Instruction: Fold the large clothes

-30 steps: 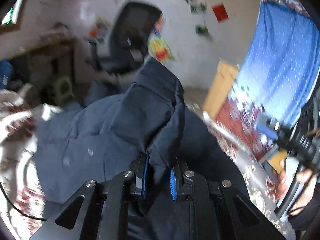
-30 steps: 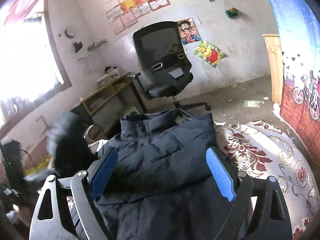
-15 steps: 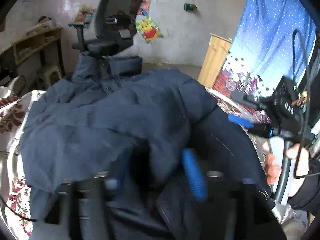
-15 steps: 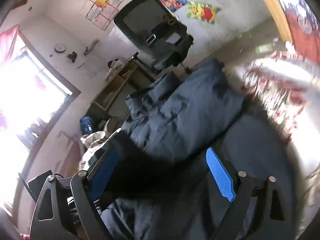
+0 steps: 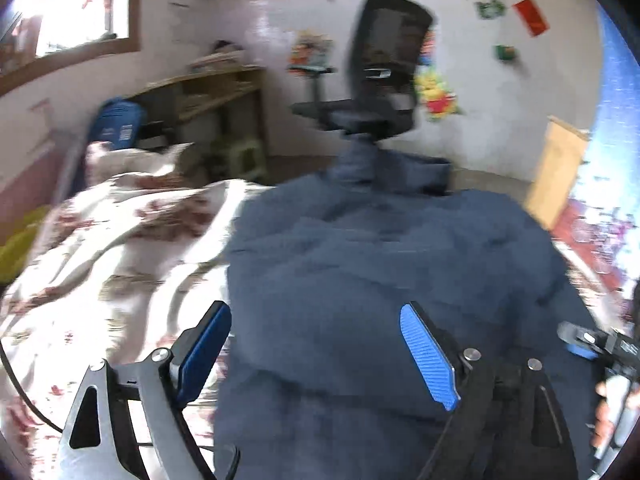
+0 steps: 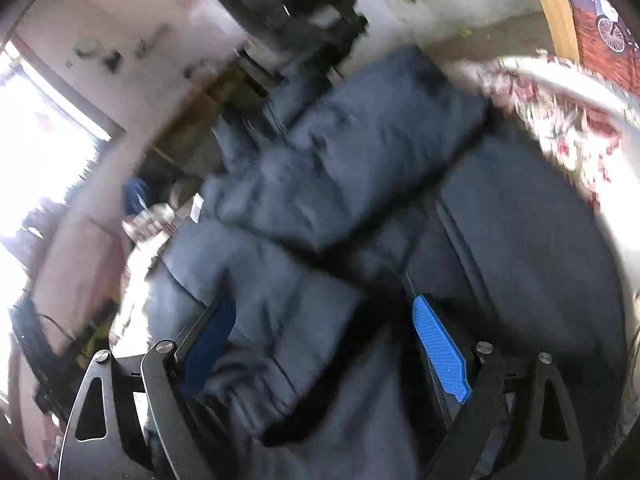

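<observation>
The big, puffy dark-blue jacket (image 5: 392,280) lies lengthwise straight ahead, collar far. The right gripper (image 6: 328,344) is nearest the sleeve; the left gripper (image 5: 320,352) is wide open too, both empty.

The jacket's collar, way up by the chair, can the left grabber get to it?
Probably yes. The left gripper is open and holds nothing, and only the flat navy jacket lies between it and the collar. Nothing blocks the way, though it would have to reach across the whole jacket.

Bedroom: floral bedspread (image 5: 120,248), desk chair (image 5: 380,76)
</observation>
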Motion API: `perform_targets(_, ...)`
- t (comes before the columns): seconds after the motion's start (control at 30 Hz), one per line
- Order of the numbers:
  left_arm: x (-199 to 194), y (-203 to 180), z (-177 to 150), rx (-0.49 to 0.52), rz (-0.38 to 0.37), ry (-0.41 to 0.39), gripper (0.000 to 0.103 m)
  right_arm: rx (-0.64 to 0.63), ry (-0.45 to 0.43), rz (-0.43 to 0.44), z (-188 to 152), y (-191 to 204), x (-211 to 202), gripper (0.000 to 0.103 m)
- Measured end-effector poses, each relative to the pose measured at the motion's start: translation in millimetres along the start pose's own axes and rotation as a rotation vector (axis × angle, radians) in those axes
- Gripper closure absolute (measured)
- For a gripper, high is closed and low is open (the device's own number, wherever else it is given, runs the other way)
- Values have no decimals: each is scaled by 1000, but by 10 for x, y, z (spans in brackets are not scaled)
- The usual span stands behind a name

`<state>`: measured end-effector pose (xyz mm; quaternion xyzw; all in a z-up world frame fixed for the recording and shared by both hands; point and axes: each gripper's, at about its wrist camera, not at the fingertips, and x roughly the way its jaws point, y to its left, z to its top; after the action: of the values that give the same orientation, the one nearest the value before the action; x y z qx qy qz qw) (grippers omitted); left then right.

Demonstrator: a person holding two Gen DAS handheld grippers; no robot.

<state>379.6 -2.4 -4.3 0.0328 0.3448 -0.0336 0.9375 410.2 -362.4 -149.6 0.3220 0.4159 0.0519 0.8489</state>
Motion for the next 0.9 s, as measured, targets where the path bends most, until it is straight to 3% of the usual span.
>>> perform_targets(0.07, 58, 183, -15, -18, 45, 12, 16, -27, 9, -29, -37, 48, 65, 23)
perform_targets(0.13, 104, 362, -44, -54, 69, 25, 16, -54, 17, -33, -42, 112, 105, 49)
perform_targets(0.17, 119, 431, -56, -71, 75, 32, 16, -66, 18, -47, -40, 161, 100, 75)
perform_targets(0.2, 129, 493, -72, -88, 79, 42, 16, -77, 13, -70, -41, 201, 101, 90)
perform_targets(0.27, 129, 596, -105, -111, 77, 48, 16, -104, -4, -56, 25, 303, 5, 98)
perform_targets(0.43, 124, 619, -147, -94, 66, 35, 16, -206, -134, -107, 322, 611, -482, 100)
perform_targets(0.6, 184, 451, -116, -59, 46, 32, 16, -256, -318, -256, 743, 782, -794, 99)
perform_targets(0.7, 327, 289, -82, -25, 53, 51, 16, -276, -303, -323, 908, 702, -652, 99)
perform_targets(0.83, 441, 130, -44, 5, 45, 60, 16, -279, -215, -412, 946, 613, -356, 93)
perform_targets(0.9, 478, 44, -29, 36, 47, 58, 16, -286, -217, -392, 930, 611, -361, 78)
